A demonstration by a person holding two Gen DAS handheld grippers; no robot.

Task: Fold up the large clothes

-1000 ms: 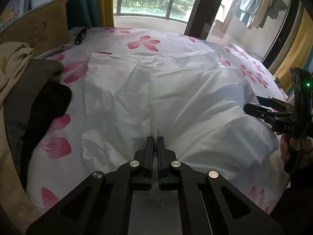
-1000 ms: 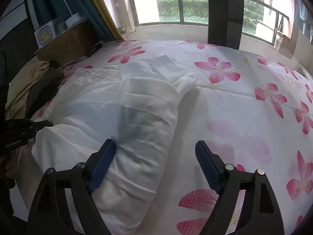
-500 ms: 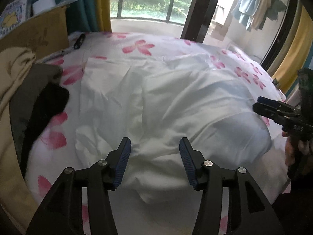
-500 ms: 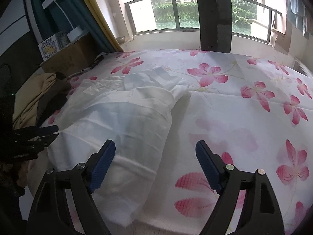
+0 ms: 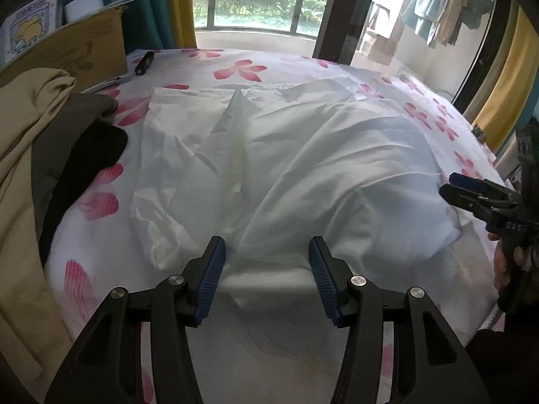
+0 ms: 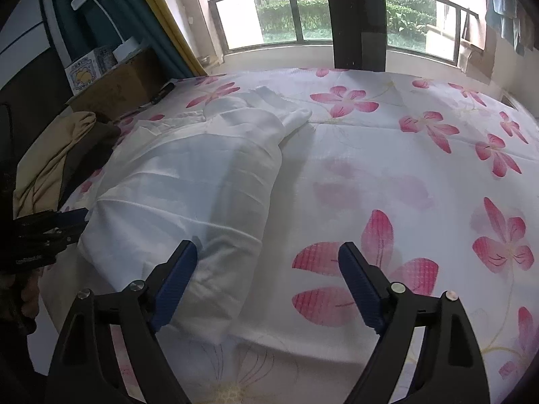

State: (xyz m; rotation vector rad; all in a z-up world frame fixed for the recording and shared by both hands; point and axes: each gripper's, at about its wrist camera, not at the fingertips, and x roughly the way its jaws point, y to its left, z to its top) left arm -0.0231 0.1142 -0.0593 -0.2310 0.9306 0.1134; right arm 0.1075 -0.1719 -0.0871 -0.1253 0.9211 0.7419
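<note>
Both grippers, left [image 5: 266, 262] and right [image 6: 267, 269], stand wide and empty over the white garment [image 5: 303, 168], the left's jaws having just opened, the right at three o'clock.

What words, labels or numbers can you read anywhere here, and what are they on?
Nothing reads clearly.
White lettering on the left gripper body: too blurred to read.
White marks on the right gripper body: digits perhaps, not legible.
Box with a yellow cartoon picture: small print too blurred.
</note>
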